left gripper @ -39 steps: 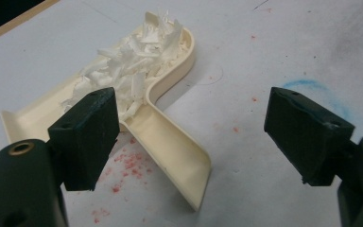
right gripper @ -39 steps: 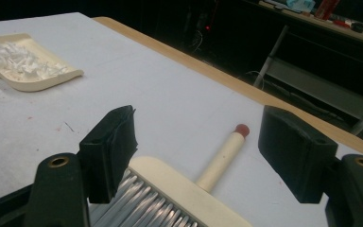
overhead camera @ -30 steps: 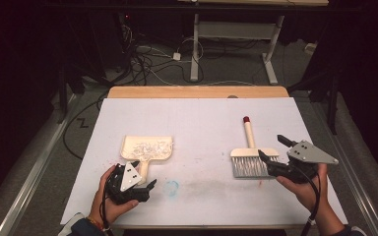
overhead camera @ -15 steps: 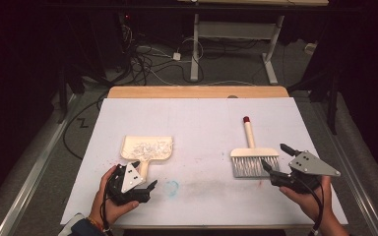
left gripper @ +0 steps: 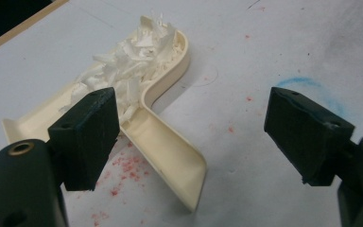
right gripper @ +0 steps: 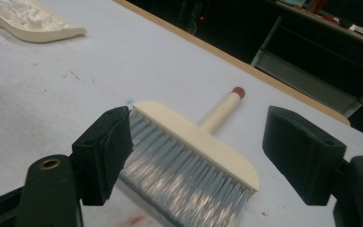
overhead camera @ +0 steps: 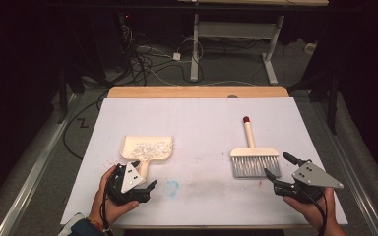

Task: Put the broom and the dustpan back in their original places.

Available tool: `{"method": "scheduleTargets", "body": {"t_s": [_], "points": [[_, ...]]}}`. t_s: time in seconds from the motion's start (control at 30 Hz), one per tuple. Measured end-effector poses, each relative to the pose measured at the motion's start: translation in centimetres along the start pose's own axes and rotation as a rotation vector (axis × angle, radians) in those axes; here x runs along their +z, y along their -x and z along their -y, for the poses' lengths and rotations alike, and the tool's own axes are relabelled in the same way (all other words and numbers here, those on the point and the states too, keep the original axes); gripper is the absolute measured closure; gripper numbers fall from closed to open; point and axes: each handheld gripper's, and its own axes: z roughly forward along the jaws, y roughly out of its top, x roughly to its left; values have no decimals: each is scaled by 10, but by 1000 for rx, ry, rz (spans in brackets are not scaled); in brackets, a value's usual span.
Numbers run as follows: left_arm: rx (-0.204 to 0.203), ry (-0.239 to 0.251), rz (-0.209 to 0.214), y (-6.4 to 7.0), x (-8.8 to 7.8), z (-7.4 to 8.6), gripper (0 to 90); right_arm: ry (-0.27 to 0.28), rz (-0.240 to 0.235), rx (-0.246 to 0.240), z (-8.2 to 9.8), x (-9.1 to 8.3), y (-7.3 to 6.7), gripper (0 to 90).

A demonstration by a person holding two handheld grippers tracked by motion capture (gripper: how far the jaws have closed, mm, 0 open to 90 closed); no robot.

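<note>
Sweeping looks done: white scraps sit piled in the dustpan at table's left; brush lies flat at right; both let go. Left gripper & right gripper gape, empty; prob. only tipping out left.

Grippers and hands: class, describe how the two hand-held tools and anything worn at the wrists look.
Each of the left gripper and right gripper is black with blocky jaws, brass-coloured pivot rings, a grey three-cornered plate and a trailing black cable. The left wrist shows a dark sleeve and a beaded band.
</note>
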Motion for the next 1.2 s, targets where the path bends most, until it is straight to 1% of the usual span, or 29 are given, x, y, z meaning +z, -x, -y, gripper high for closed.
{"method": "scheduleTargets", "body": {"t_s": [0.13,0.27,0.33,0.4,0.53,0.67,0.77,0.87,0.93,1.0,1.2], "points": [[1,4,-3,0,0,0,180,-9,7,-12,10,1,-2,254],[4,-1,0,2,0,0,180,-28,2,-2,22,0,-4,254],[5,-5,-1,2,0,1,180,-34,-9,6,26,-1,-5,253],[7,-6,1,2,0,1,180,-41,-10,-3,28,-2,-6,250],[16,-7,1,3,0,1,180,-32,-7,6,28,-3,-5,250],[23,-7,3,3,0,2,180,-37,-9,-8,27,-3,-7,248],[25,-2,7,4,-2,2,180,-38,-2,-21,26,-6,-11,248],[33,4,10,5,-2,1,180,-26,4,-12,23,-9,-11,248],[34,3,13,4,-1,1,180,-24,12,-16,23,-10,-12,248],[33,4,14,4,0,0,180,-22,2,-11,23,-10,-11,245],[42,-8,18,6,2,-1,180,-31,9,-14,24,-10,-11,246]]}}
